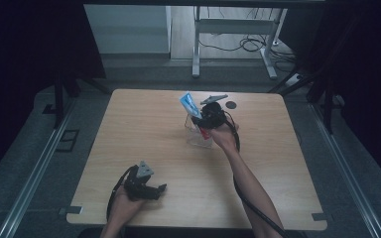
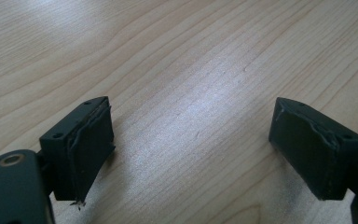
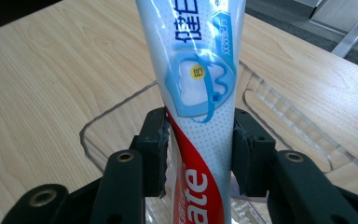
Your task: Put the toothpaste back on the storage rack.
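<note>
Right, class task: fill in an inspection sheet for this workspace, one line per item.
Surface: wooden table, bare wood, grey tabs at the near corners.
Job's things: toothpaste tube upright, its lower end in a clear tray.
Clutter: one black disc near the far edge.
Grippers: right gripper has its pads against both sides of the tube; left gripper is open with nothing between its jaws, low over the near left of the table.
Cables: one trails along each forearm; loose floor cables lie beyond the table.
Surroundings: grey floor, metal frame, dark curtains at both sides.
</note>
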`<action>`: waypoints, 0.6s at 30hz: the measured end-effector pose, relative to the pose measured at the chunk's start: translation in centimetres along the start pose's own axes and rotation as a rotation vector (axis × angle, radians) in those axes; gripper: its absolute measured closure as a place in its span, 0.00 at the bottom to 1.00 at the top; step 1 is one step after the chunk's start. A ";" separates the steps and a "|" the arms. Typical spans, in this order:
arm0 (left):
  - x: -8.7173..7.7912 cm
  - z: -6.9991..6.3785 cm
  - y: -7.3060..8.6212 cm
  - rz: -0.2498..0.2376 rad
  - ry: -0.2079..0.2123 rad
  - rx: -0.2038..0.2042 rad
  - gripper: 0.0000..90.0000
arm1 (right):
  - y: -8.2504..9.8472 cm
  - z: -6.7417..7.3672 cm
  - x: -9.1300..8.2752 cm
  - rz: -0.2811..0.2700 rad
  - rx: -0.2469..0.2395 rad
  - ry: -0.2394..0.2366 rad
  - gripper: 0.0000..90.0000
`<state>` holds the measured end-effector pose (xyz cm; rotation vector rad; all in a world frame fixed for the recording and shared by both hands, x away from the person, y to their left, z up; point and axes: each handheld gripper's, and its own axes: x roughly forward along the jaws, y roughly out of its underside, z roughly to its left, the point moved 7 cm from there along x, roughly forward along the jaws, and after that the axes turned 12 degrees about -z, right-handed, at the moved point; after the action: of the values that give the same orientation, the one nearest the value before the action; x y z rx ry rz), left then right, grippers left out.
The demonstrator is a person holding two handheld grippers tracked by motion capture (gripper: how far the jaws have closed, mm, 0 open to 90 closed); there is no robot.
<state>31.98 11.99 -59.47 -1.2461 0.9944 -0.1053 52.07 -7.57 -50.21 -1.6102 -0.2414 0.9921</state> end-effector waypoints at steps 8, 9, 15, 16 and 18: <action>0.0 0.0 0.0 0.001 0.001 0.000 0.15 | 0.1 0.2 -0.1 0.004 0.000 -0.020 0.63; 0.0 0.0 0.0 0.001 0.001 0.000 0.15 | 0.2 0.2 -0.1 0.004 -0.002 -0.022 0.62; 0.0 0.0 0.0 0.001 0.001 0.000 0.15 | 0.1 0.5 -0.5 -0.015 0.020 -0.043 0.60; 0.0 0.0 0.0 0.001 0.001 0.000 0.15 | 0.0 0.4 -0.6 -0.023 0.026 -0.044 0.59; 0.0 0.0 0.0 0.001 0.001 0.000 0.15 | -0.1 0.4 -0.8 -0.030 0.042 -0.052 0.59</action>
<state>31.97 11.99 -59.47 -1.2460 0.9961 -0.1050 51.37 -7.76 -49.74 -1.5401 -0.2783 1.0103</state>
